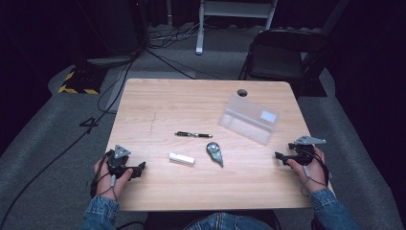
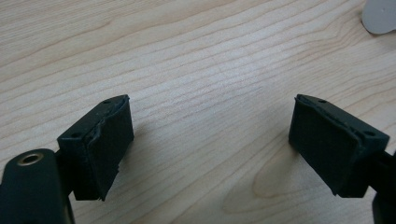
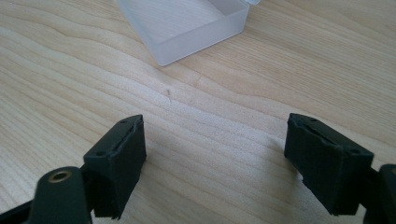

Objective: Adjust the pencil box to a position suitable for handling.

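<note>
white eraser [image 1: 181,158] just beside left gripper [image 1: 141,167], apart

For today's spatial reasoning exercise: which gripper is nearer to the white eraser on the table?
Left. The left gripper sits just left of the white eraser, while the right gripper is far off to its right.

Bench [image 1: 158,103]: pale wood-grain top, smooth, satin sheen. Box [image 1: 249,118]: frosted translucent plastic, matt. Pen [image 1: 193,134]: dark, glossy, w/ shiny metal-looking bands. Eraser [image 1: 181,158]: white, matt. Tape dispenser [image 1: 215,153]: grey plastic, slight gloss. Left gripper [image 2: 210,140] and right gripper [image 3: 215,158]: fingers [image 2: 100,144] matt black, pads rubbery w/ rough edges. Sleeves [image 1: 100,213]: blue denim cloth. Floor [image 1: 43,143]: grey carpet, rough.
</note>
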`<state>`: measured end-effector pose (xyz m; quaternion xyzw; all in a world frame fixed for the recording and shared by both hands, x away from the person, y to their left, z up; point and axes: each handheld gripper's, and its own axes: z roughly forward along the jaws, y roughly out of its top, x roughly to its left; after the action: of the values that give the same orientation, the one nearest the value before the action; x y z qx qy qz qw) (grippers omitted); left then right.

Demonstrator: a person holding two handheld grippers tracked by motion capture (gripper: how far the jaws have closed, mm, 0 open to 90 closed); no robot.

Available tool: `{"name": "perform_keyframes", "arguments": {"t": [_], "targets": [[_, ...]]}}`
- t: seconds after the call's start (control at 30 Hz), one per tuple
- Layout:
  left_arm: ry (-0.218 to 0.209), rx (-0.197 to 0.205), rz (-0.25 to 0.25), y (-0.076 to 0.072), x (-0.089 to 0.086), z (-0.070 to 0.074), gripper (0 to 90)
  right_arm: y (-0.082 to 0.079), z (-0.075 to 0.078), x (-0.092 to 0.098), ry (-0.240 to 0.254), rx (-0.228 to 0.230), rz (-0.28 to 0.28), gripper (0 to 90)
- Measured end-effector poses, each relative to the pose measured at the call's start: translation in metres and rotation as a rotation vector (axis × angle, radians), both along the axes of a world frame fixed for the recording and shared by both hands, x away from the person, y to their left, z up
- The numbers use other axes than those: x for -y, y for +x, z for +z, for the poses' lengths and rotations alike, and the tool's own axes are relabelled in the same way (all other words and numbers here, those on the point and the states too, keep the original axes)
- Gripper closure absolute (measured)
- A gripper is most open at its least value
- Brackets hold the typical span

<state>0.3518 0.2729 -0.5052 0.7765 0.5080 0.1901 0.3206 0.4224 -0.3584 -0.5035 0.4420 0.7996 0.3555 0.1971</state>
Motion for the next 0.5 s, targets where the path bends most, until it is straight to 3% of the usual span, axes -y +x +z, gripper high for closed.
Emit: {"name": "perform_keyframes", "arguments": {"t": [0.5], "targets": [[0.007,-0.012,-0.009,0.0081,0.0044,-0.0005,7.8,-0.0003,0.0003,0.0016,0.006,0.008,0.009,26.9]]}}
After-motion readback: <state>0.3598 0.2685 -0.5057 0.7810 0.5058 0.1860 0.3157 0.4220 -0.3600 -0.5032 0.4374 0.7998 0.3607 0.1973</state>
